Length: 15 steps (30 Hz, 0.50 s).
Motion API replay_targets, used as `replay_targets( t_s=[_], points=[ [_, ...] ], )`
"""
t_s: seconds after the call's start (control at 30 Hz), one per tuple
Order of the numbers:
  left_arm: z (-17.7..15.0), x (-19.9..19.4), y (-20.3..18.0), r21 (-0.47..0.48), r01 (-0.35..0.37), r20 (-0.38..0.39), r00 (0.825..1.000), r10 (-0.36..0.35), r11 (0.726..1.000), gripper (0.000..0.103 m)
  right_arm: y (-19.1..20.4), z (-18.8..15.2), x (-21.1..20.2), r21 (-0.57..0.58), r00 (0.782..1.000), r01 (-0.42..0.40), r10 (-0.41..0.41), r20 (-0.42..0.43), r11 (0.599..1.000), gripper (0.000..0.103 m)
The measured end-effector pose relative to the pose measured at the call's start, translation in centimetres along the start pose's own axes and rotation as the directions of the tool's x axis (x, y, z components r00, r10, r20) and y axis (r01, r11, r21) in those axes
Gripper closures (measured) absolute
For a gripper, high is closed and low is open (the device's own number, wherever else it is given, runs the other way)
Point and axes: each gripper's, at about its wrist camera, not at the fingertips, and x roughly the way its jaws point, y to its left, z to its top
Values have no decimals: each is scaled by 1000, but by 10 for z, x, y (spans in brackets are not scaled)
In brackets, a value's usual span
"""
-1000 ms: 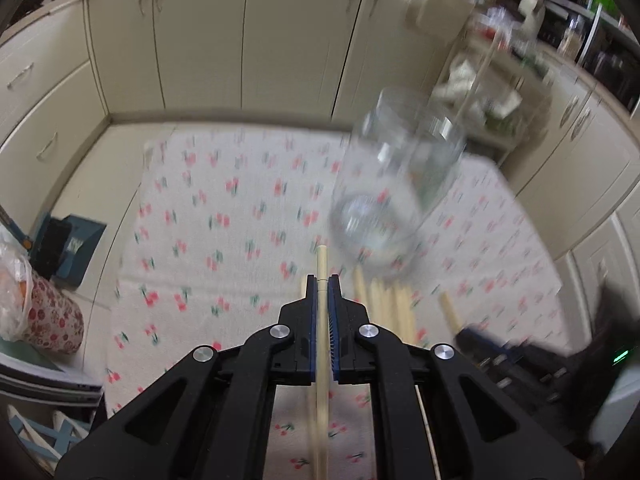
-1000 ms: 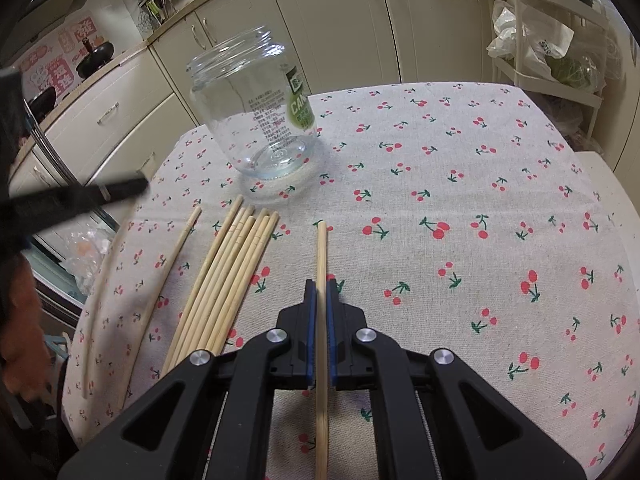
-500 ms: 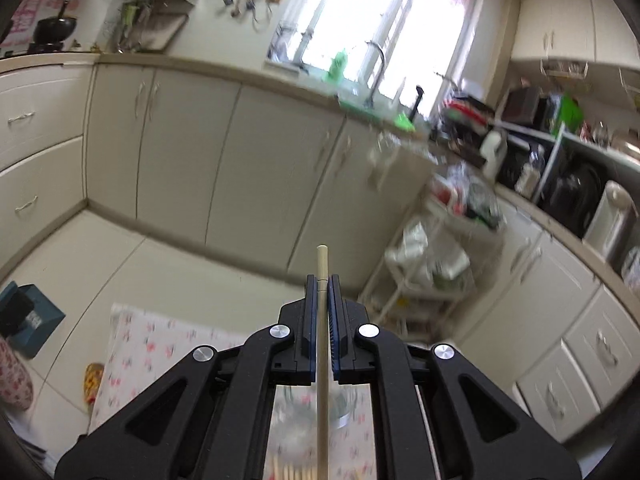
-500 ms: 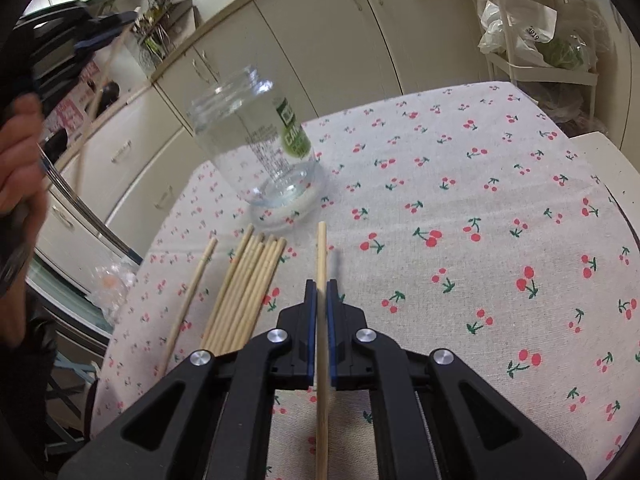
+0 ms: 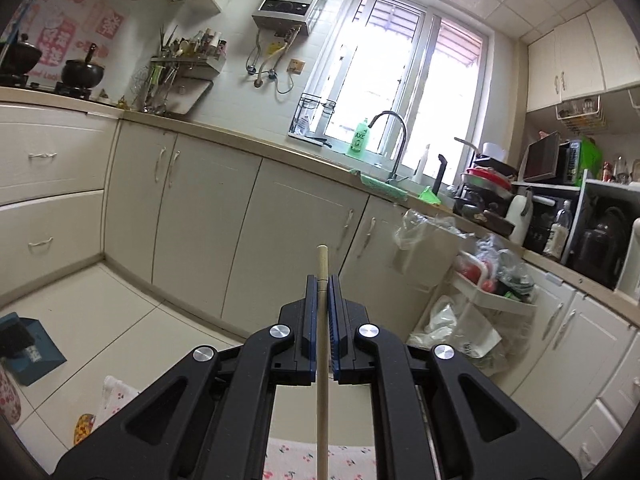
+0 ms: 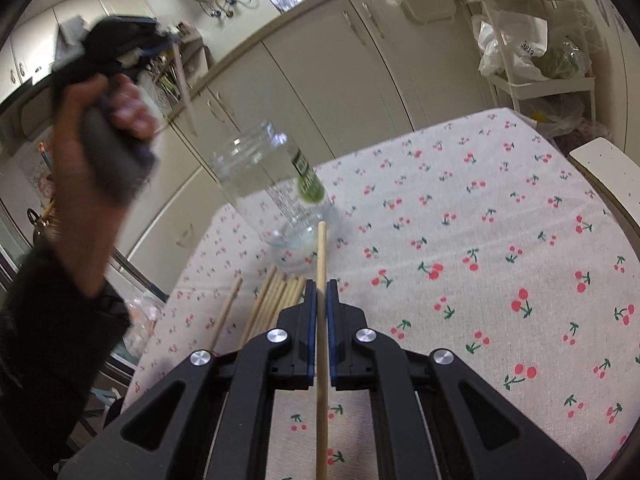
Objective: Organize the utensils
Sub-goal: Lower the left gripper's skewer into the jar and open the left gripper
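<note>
Left claw (image 5: 322,312): pinching one wooden chopstick (image 5: 322,264), being held high above the glass jar (image 6: 272,184) with the stick hanging toward its mouth. Right claw (image 6: 321,308): pinching a second chopstick (image 6: 321,256) and hovering low over the cherry-print counter (image 6: 500,240), its tip aiming at the foot of the jar; the loose chopsticks (image 6: 276,296) are lying just beside it, near the jar. Risk, as I judge it: the jar is standing free and unsteadied, so a stick striking its rim or wall could be tipping it over or bouncing out.
</note>
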Motion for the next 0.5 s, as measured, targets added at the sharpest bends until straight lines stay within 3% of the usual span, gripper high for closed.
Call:
replay_targets(
  t_s=[0.23,0.5],
  points=[
    [-33,13,0,30,-18,11,1000,17,999,98,-3,5,-5,21,999,-14,14,37,1000,97],
    [-68,7,8,63,-9,-42,999,11,998,98,-4,7,-14,23,996,-25,23,85,999,97]
  ],
)
